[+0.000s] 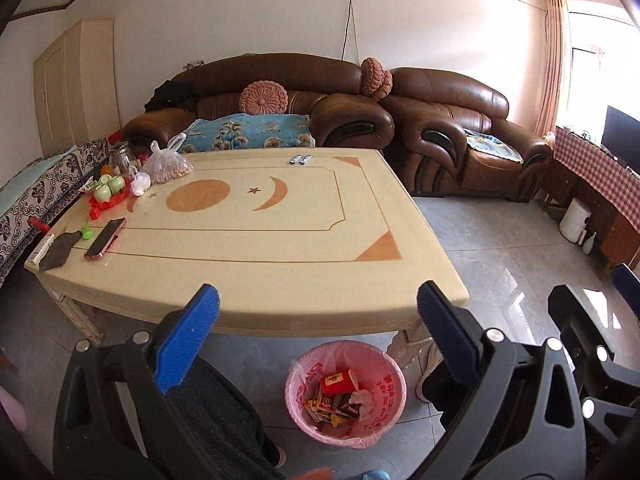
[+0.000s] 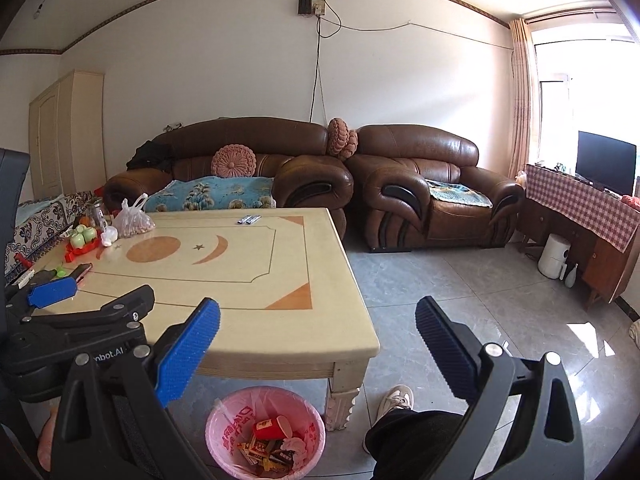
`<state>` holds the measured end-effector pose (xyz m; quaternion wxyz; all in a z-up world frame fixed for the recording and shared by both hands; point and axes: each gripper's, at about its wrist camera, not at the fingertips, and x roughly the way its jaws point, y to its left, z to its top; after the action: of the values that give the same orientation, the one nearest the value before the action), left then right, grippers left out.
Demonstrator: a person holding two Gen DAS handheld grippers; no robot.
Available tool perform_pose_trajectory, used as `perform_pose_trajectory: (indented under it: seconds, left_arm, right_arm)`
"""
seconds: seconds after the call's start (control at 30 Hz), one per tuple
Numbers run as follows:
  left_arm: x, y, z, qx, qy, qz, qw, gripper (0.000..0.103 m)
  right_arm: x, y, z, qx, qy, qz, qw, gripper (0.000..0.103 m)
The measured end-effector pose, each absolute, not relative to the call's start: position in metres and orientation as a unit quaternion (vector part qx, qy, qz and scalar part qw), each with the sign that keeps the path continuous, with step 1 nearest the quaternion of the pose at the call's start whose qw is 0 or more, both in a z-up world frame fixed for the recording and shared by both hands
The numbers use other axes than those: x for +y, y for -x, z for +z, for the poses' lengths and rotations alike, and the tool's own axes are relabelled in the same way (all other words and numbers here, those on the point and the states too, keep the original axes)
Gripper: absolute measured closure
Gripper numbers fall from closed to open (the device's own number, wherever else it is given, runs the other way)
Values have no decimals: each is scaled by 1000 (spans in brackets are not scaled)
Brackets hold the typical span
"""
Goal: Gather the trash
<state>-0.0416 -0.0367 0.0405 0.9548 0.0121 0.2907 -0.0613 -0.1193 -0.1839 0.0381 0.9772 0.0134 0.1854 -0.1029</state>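
Both the left tongs and the right tongs gape wide, gripping nothing. Below them the pink bin on the floor holds wrappers. Ahead, the tabletop carries a phone, bagged nuts and 2 small packets beyond.

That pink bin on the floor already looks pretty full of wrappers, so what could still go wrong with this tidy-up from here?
1. The two small packets lie at the table's far edge; both grippers, left gripper and right gripper, are open and empty, and reaching that far may be awkward.
2. The phone and cup tray might be mistaken for trash.
3. The pink bin sits partly under the table, so drops may miss.
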Motion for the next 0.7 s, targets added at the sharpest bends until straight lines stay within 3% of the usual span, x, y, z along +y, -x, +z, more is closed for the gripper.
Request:
perform_pose_trajectory:
  seconds: [0.7]
  left_arm:
    - [-35,49,41,298,-24,-60,952,6]
  right_arm:
    - [-183,125,40,198,-17,-105,974,7]
